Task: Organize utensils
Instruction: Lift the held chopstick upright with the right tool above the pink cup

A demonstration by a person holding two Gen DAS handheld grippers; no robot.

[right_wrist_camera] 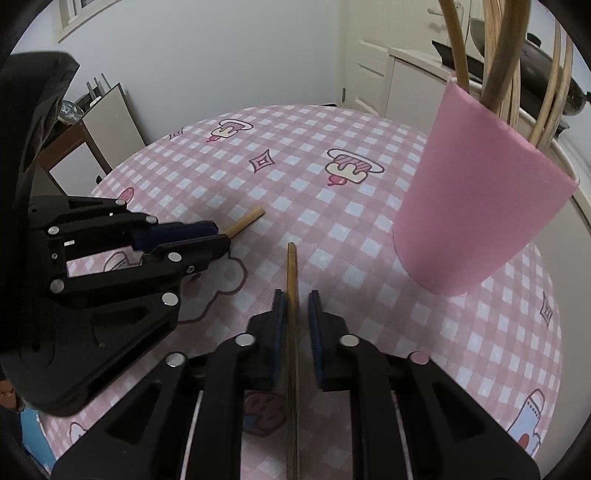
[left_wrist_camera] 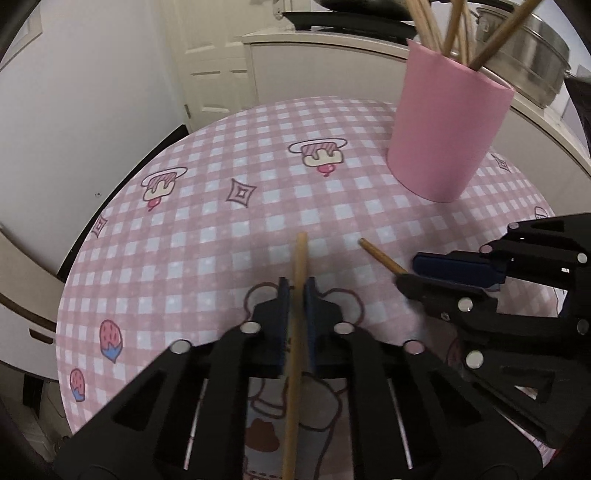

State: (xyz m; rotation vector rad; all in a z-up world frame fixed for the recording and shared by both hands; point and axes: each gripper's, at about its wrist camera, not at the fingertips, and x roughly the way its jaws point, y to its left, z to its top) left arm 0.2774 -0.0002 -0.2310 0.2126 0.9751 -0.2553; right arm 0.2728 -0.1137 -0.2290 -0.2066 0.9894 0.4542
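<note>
One chopstick (left_wrist_camera: 300, 266) is clamped between the pads of the left gripper (left_wrist_camera: 295, 295), and a second chopstick (right_wrist_camera: 291, 273) is pinched in the right gripper (right_wrist_camera: 295, 306), though a slight gap shows beside one pad. The pink cup (left_wrist_camera: 448, 136), already holding other chopsticks, stands ahead and to the right of both. The carry-and-drop step appears in hand; next, each stick must be lifted, tipped upright and lowered into the cup's mouth.

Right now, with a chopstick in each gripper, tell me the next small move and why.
Probably lift the left gripper and carry its chopstick toward the pink cup. Its jaws are already shut on the stick, and the cup stands upright ahead to the right with other chopsticks in it. The right gripper holds a second chopstick, jaws less tightly closed; that can follow.
</note>
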